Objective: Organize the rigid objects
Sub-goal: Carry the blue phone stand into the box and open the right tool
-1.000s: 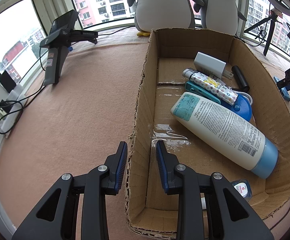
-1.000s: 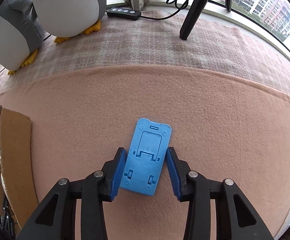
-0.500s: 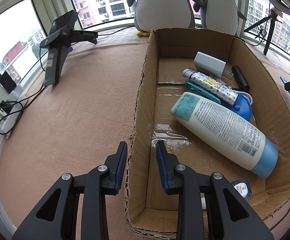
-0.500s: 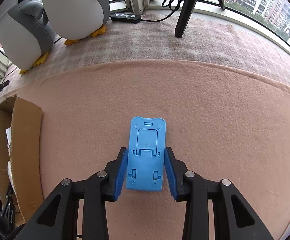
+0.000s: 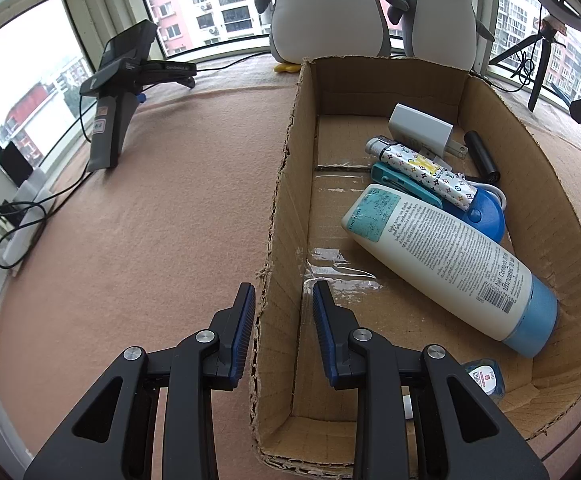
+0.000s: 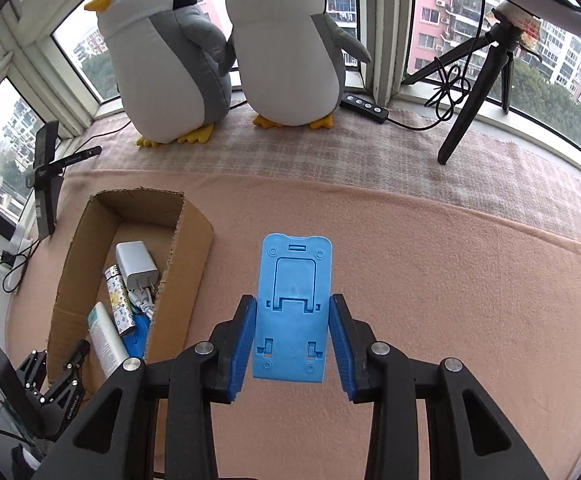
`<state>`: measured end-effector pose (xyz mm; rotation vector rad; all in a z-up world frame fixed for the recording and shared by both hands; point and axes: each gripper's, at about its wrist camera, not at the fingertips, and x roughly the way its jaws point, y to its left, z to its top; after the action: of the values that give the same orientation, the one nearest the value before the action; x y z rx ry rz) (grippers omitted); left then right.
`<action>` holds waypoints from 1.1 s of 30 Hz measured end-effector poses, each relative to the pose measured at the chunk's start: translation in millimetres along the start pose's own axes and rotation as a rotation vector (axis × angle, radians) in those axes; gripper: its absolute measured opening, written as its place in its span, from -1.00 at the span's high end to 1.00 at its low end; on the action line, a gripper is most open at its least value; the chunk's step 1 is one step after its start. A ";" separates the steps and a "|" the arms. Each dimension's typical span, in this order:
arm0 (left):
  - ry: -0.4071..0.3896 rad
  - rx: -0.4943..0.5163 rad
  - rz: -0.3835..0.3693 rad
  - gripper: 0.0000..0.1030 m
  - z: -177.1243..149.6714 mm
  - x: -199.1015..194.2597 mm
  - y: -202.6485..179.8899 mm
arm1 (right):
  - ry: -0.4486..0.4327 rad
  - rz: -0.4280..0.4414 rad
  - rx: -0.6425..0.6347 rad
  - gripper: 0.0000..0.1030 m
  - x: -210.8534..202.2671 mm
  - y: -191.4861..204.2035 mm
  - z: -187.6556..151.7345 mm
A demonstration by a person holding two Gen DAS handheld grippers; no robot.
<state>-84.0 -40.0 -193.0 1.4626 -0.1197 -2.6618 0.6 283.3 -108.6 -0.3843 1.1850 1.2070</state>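
A flat blue plastic phone stand [image 6: 293, 304] is clamped between the blue pads of my right gripper [image 6: 293, 336] and hangs above the pink blanket [image 6: 450, 280], to the right of the cardboard box [image 6: 186, 264]. My left gripper [image 5: 284, 320] straddles the box's left wall [image 5: 280, 240], one finger outside and one inside, shut on it. In the box lie a white lotion bottle [image 5: 450, 268], a white charger [image 5: 418, 128], a patterned tube [image 5: 422, 172], a black cylinder [image 5: 482, 156], a blue item [image 5: 486, 216] and a small bottle [image 5: 486, 376].
Two penguin plush toys [image 6: 170, 60] [image 6: 286, 52] stand by the window behind the box. A black tripod [image 6: 474, 92] and a cabled remote [image 6: 364, 108] are at the back right. A black stand [image 5: 118, 92], cables and a power strip [image 5: 14, 208] lie to the left.
My right gripper closed on the blue stand and lifted it off the blanket, and its view now takes in the penguins and the box. The left gripper has not moved.
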 end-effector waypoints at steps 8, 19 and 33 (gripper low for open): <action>0.000 -0.002 -0.002 0.47 0.1 0.1 -0.1 | -0.018 0.053 -0.146 0.35 5.2 65.5 9.0; 0.000 -0.001 -0.002 0.47 0.3 0.1 0.4 | 0.033 0.102 -0.299 0.35 37.9 138.2 4.9; 0.001 -0.002 -0.003 0.47 0.1 -0.2 0.4 | 0.091 0.104 -0.297 0.35 67.6 152.3 7.7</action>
<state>-84.0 -40.4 -192.8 1.4641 -0.1148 -2.6629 -134.1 381.6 -112.3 -0.6111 1.1156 1.4748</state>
